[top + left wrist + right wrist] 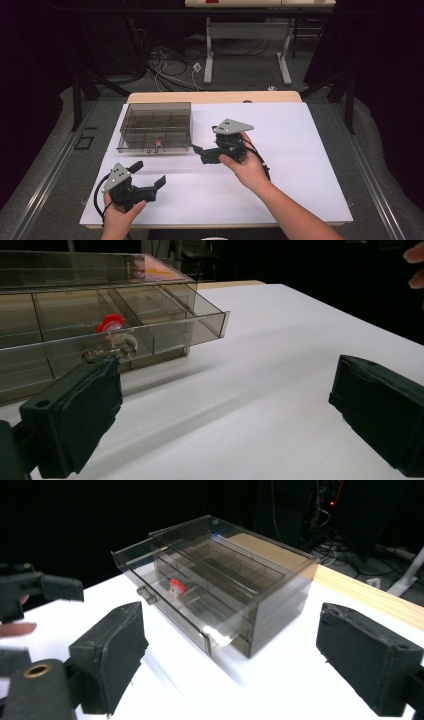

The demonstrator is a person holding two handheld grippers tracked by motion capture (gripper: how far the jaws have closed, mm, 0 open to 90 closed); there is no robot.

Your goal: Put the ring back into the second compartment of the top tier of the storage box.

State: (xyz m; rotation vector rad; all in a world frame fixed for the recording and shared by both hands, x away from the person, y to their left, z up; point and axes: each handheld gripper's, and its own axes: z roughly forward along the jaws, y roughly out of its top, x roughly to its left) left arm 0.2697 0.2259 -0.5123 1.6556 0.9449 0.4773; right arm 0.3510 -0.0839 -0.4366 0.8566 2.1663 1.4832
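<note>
Left gripper view: smoky box (100, 325), drawer ajar

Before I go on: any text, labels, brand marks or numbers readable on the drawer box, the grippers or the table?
None can be read.
Smoky clear drawer box: no label or print visible.
Red-topped item in the drawer: no lettering legible.
Left gripper and right gripper: plain black, grey plates bear only holes.
White table sheet: blank.
</note>
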